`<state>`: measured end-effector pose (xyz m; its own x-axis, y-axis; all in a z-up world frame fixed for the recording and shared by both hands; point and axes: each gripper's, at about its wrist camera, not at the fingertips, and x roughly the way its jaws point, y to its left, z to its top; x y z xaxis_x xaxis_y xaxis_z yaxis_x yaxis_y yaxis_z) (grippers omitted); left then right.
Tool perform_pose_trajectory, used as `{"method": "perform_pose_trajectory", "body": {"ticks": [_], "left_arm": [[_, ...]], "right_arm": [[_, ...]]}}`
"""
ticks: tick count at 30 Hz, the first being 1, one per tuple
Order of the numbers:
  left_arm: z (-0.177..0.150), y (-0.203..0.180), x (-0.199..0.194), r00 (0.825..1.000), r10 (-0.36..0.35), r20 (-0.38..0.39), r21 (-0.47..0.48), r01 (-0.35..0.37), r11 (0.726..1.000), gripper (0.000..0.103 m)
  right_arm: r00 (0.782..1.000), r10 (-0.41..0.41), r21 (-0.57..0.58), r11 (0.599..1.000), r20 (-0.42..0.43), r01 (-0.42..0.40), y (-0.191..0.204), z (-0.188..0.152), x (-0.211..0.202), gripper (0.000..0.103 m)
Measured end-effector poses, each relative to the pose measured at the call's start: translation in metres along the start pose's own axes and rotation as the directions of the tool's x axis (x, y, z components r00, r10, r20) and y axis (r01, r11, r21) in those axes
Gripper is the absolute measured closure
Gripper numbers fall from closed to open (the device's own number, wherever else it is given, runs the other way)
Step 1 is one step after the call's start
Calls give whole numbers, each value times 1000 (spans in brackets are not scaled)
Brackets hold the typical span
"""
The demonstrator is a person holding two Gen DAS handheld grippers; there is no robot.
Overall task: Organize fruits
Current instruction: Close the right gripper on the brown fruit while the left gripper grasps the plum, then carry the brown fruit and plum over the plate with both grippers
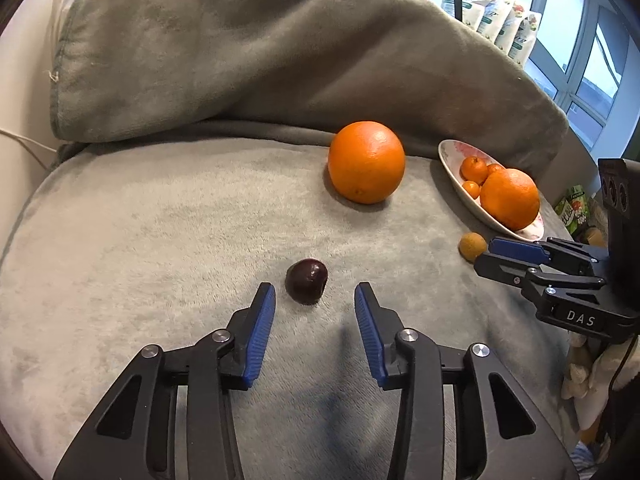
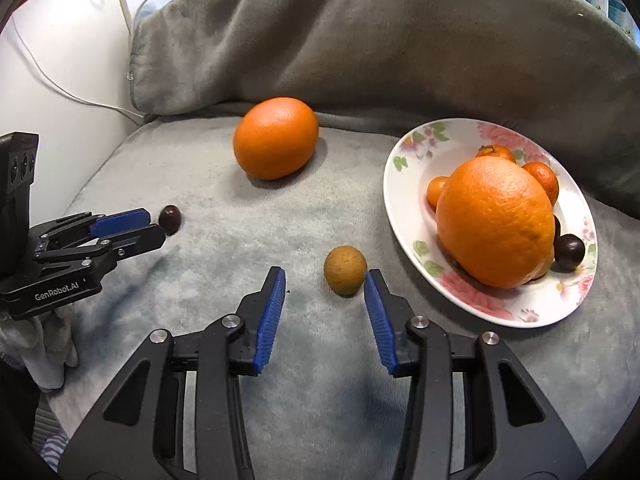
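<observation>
My left gripper [image 1: 315, 298] is open, its tips on either side of a dark cherry [image 1: 306, 281] lying on the grey blanket. My right gripper [image 2: 325, 280] is open, with a small brown longan [image 2: 345, 270] just ahead between its tips, close to the right pad. A loose large orange [image 1: 366, 162] sits farther back on the blanket; it also shows in the right wrist view [image 2: 276, 138]. A floral plate [image 2: 412, 216] on the right holds a big orange [image 2: 495, 222], small tangerines [image 2: 540, 176] and a dark cherry [image 2: 569, 251]. The left gripper [image 2: 154, 226] reaches the cherry [image 2: 170, 220] in the right wrist view.
A grey blanket [image 1: 160, 220] covers the cushion and backrest [image 1: 260, 48]. A white wall and cable [image 2: 60, 88] lie left. Windows and printed bags [image 1: 504, 20] stand behind on the right. The plate [image 1: 454, 178] sits near the cushion's right edge, the longan [image 1: 472, 246] beside it.
</observation>
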<state>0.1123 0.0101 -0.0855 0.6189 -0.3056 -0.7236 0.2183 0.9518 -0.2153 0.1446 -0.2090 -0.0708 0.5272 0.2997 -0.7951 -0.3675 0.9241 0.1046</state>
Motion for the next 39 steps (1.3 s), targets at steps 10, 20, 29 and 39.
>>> {"method": "perform_pose_trajectory", "body": {"ticks": [10, 20, 29, 39], "left_arm": [[2, 1, 11, 1000, -4, -30, -4, 3, 1000, 72], [8, 4, 21, 999, 4, -45, -5, -4, 1000, 81], [11, 0, 13, 1000, -1, -21, -3, 1, 1000, 82], [24, -25, 0, 998, -53, 25, 27, 52, 998, 82]], "right_arm": [[1000, -21, 8, 1000, -14, 21, -2, 4, 12, 68], [999, -35, 8, 999, -29, 35, -3, 3, 16, 78], [1000, -13, 18, 1000, -7, 13, -4, 3, 9, 78], [998, 9, 29, 1000, 60, -11, -14, 3, -24, 78]]}}
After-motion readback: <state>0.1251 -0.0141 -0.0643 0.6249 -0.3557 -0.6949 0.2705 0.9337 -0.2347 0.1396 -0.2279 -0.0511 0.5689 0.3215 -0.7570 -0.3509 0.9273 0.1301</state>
